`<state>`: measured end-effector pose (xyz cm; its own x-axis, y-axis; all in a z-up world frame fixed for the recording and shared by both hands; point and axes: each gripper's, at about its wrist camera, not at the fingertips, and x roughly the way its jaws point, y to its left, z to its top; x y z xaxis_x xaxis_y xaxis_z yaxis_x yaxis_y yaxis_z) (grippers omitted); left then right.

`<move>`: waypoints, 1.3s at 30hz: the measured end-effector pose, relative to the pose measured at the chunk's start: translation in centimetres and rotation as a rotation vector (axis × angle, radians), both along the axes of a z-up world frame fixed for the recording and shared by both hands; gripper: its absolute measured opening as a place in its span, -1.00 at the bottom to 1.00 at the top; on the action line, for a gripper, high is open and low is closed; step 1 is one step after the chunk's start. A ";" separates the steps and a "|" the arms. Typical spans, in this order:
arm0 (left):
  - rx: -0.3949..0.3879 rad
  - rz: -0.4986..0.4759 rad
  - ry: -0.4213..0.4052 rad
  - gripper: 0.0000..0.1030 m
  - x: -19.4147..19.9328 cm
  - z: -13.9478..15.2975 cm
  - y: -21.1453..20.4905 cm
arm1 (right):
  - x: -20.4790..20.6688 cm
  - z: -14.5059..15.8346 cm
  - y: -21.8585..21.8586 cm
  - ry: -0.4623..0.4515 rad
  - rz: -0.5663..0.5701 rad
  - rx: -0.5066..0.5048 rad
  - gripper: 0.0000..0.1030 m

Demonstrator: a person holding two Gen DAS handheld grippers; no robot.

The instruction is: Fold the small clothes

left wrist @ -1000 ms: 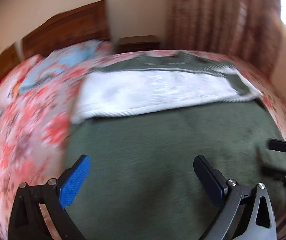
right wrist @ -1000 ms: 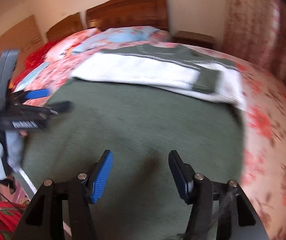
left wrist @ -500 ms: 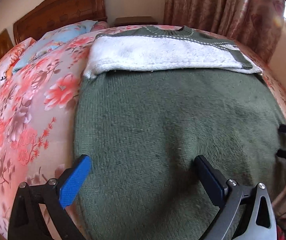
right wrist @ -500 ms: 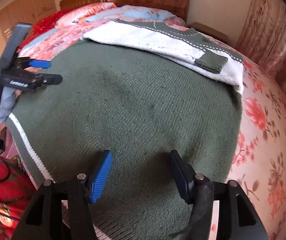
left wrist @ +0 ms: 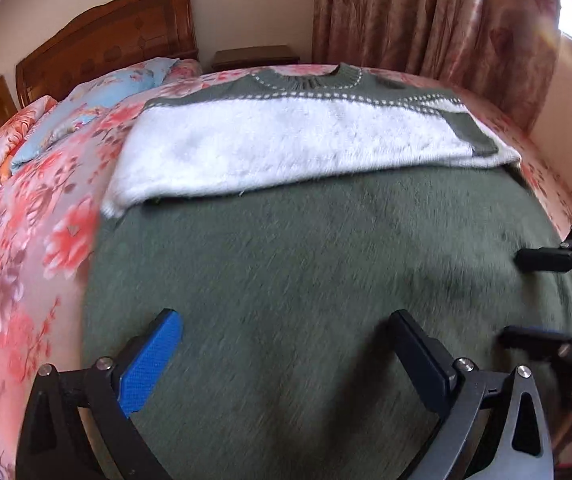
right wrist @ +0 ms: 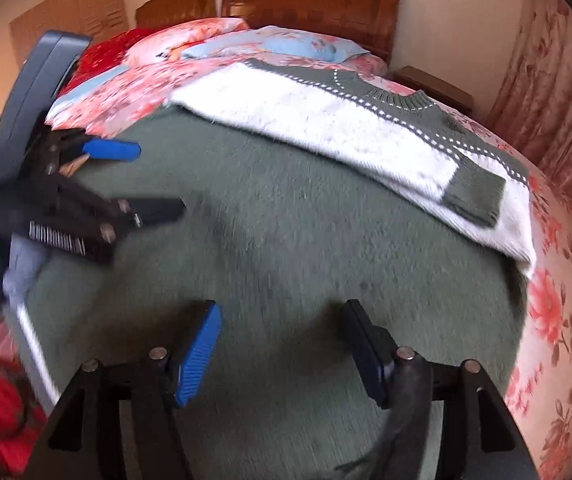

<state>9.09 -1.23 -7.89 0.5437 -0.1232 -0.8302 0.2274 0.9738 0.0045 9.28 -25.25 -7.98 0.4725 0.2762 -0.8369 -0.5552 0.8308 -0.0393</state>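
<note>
- Left claw (left wrist: 286,354): at 6 o'clock of the left wrist view, jaws spread wide, nothing between them; blue pad (left wrist: 151,364) at 7 o'clock, dark pad (left wrist: 420,356) at 5 o'clock, both poised over green knit.
- Right claw (right wrist: 282,350): at 6 o'clock of the right wrist view, jaws parted and opening, no cloth pinched between them; blue pad at 7 o'clock, dark pad at 5 o'clock, above the same green knit.
- Sweater (left wrist: 318,264): green knit with a white band (left wrist: 286,148), spread flat on the bed, filling the centre of both views; collar (left wrist: 318,80) at 12 o'clock in the left wrist view.
- Sleeves: folded inward across the chest, forming the white band; green cuff (right wrist: 474,192) at 2 o'clock in the right wrist view.
- Hem: white stripe (right wrist: 34,344) visible at 8 o'clock in the right wrist view, at the near edge of the bed.
- Floral bedspread (left wrist: 26,264): pink and red, beneath the sweater, exposed at 9 o'clock in the left wrist view.
- Pillows (right wrist: 270,46): blue and floral, at 12 o'clock beyond the collar, against the wooden headboard (right wrist: 310,4).
- Curtain (left wrist: 426,16): patterned, at 1 o'clock in the left wrist view; nightstand (left wrist: 254,56) just left of it.
- Cross-views: each claw seen from the other camera, at 3 o'clock and 9 o'clock respectively; both motion-blurred.
</note>
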 end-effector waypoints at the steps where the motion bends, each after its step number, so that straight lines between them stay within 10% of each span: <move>1: 0.002 0.000 0.002 1.00 -0.5 0.0 0.3 | -0.4 0.1 -0.5 0.007 0.002 -0.001 0.30; 39: 0.005 -0.034 -0.001 1.00 -7.5 -0.7 2.4 | -6.7 -0.2 -2.6 0.011 -0.022 -0.006 0.50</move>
<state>1.57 1.21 -8.58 0.5398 -0.1374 -0.8305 0.2600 0.9656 0.0093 2.63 -27.81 -8.21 0.4691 0.2606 -0.8438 -0.5375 0.8424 -0.0386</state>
